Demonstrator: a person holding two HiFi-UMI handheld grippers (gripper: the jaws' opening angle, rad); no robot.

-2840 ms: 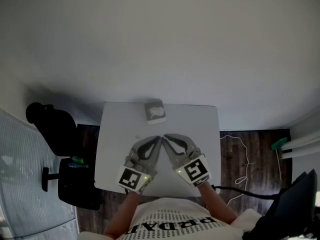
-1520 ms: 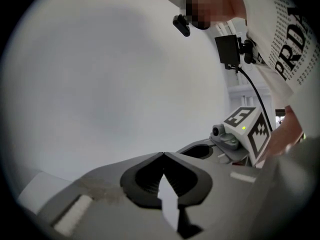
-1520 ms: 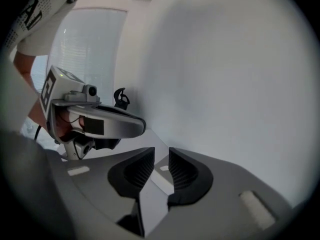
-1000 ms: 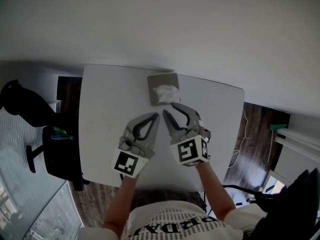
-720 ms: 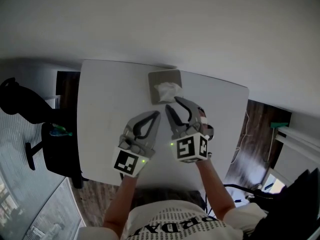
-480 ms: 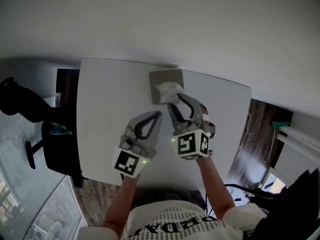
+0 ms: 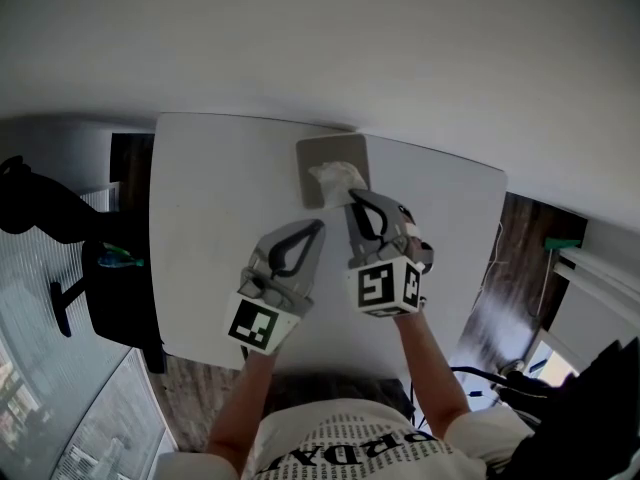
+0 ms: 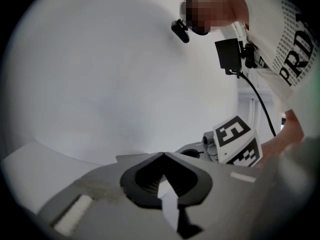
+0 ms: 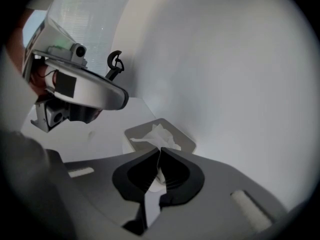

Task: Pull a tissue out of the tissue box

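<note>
White table [image 7: 200, 218], set against a plain pale wall, with dark wood floor and a black chair [image 7: 40, 203] well to the left of the box. Entry 1: box [image 7: 312, 153], grey and square, flat on the table at its wall-side edge. Entry 2: tissue [image 7: 338, 176], a white crumpled tuft standing out of the box's top opening, over the right half of the box. Entry 3: right gripper [image 7: 352, 200], just on the near side of the box and tilted down at it. Its jaws are closing and the tips have all but met, with the near lower edge of the tissue between them, as the right gripper view shows. The bite looks small. Entry 4: left gripper [image 7: 320, 226], near the box on its near side but apart from it, jaws pressed together on nothing. Neither it nor anything else holds the box down.

Hazards, as judged:
1. The bite is shallow, so a quick pull could tear off a corner or let the paper slip free of the tips.
2. The box is unpinned and probably light. Friction at the opening could lift it or drag it toward the person along with the tissue, because the left gripper is not bracing it.
3. A low, sideways pull would rake the sheet across the opening's rim, bunching it or bringing 2 sheets out instead of 1.
4. The tips sit very close to the box top, so they may catch the rim together with the paper, and then the box would follow the pull.
</note>
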